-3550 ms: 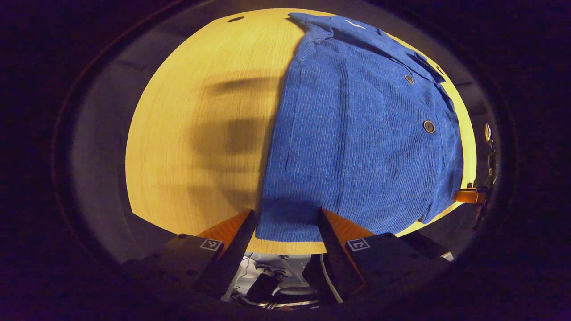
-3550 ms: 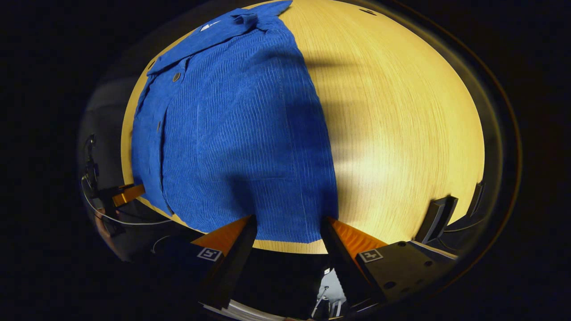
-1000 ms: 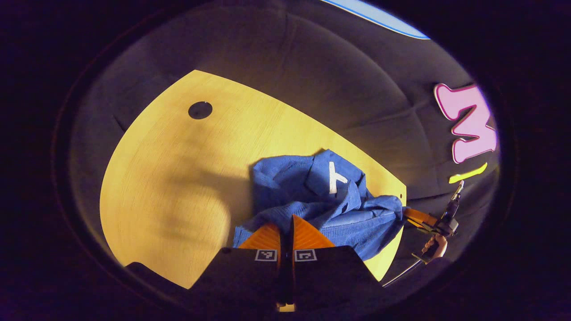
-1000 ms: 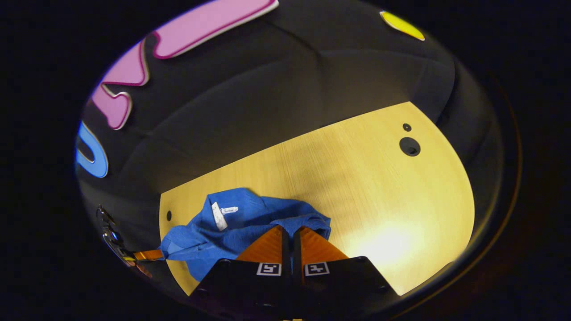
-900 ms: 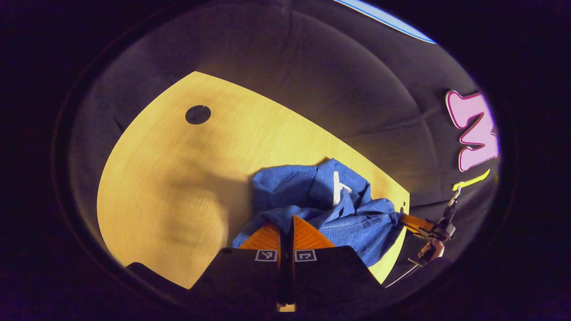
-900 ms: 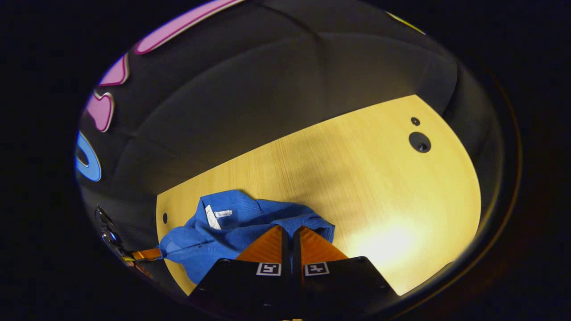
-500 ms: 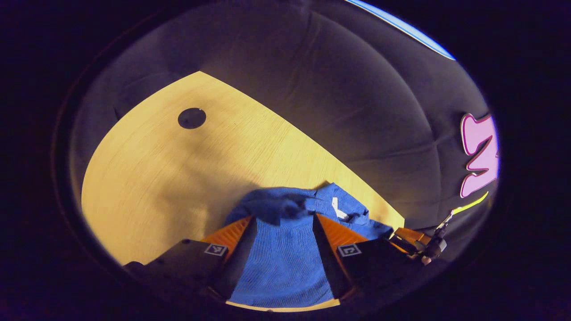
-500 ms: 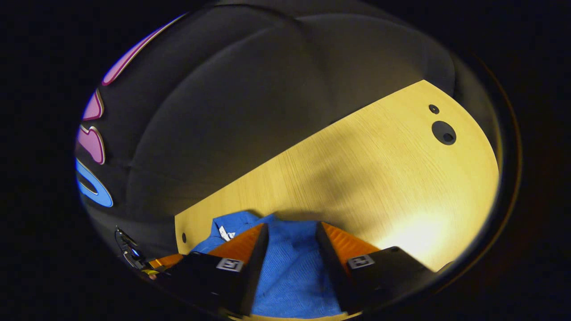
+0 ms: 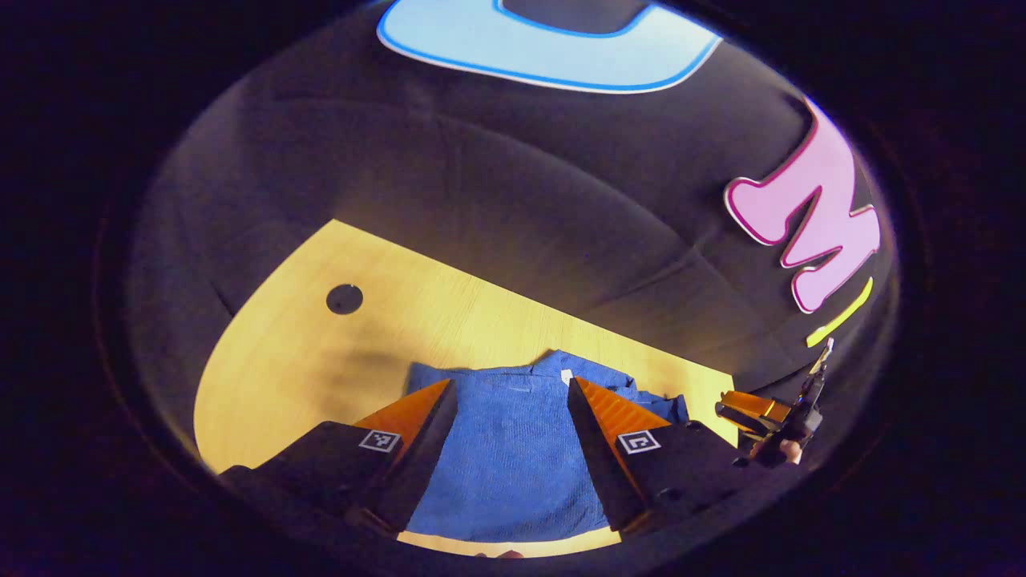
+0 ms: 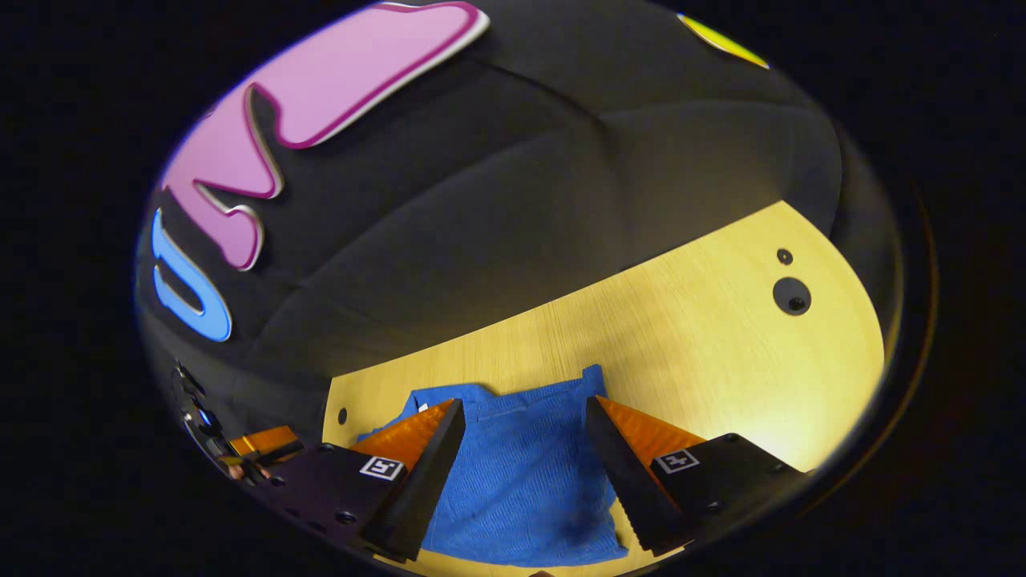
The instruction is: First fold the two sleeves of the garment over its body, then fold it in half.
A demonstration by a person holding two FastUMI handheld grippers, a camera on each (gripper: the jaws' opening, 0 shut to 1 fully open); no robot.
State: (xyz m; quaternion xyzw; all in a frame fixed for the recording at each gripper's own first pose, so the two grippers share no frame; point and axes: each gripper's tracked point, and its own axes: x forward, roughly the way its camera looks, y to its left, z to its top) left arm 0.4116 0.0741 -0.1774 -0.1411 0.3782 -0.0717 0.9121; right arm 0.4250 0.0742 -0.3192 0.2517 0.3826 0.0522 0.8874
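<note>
The blue ribbed garment [image 9: 509, 457] lies folded in half on the wooden table [image 9: 280, 377], a compact rectangle with a bit of collar and a white tag at its far edge. My left gripper [image 9: 506, 413] hangs open just above it, fingers spread and nothing between them. In the right gripper view the same folded garment [image 10: 521, 481] lies flat under my right gripper [image 10: 523, 421], which is also open and holds nothing. At the far right of the left gripper view the right gripper [image 9: 741, 407] shows with a hand behind it.
A round hole [image 9: 344, 299] pierces the table at the far left in the left gripper view. Two holes [image 10: 791, 295] sit at the far right in the right gripper view. The black booth wall rises right behind the table's far edge.
Both grippers carried the garment's near hem over to its collar end while shut on it, then opened and let go. They have since lifted and tilted upward; the garment now lies flat.
</note>
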